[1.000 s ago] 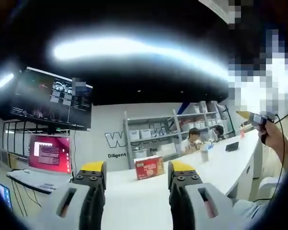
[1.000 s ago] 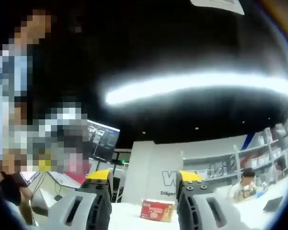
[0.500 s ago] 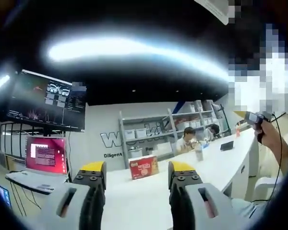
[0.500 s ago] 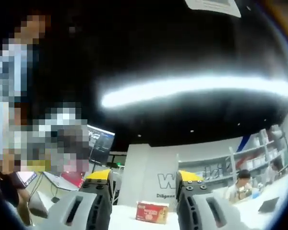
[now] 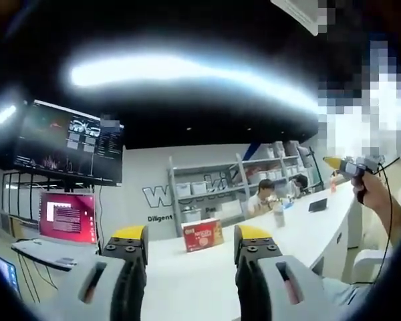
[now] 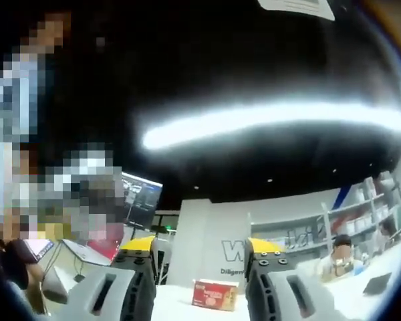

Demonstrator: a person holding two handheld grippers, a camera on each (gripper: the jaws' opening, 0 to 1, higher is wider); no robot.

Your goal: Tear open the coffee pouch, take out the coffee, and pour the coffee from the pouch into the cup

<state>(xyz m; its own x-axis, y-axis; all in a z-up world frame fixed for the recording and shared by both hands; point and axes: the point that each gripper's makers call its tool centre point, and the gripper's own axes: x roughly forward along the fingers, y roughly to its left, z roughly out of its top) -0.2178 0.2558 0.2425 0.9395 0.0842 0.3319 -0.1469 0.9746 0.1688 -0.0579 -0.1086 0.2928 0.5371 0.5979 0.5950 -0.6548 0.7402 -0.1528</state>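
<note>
Long white worktop ahead, carrying a red rectangular cardboard box far off. Left hand-held gripper and right hand-held gripper both spread, empty, raised. No pouch or cup visible; task seemingly unstarted.

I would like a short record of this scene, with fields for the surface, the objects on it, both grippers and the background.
surface: long white table
main object: red box standing on the table, ahead of both grippers; also in the right gripper view
other object: clear cup farther along the table
left gripper: open, holding nothing, raised and looking across the table
right gripper: open, holding nothing
background: wall monitor, shelving, people seated at the far end
</note>
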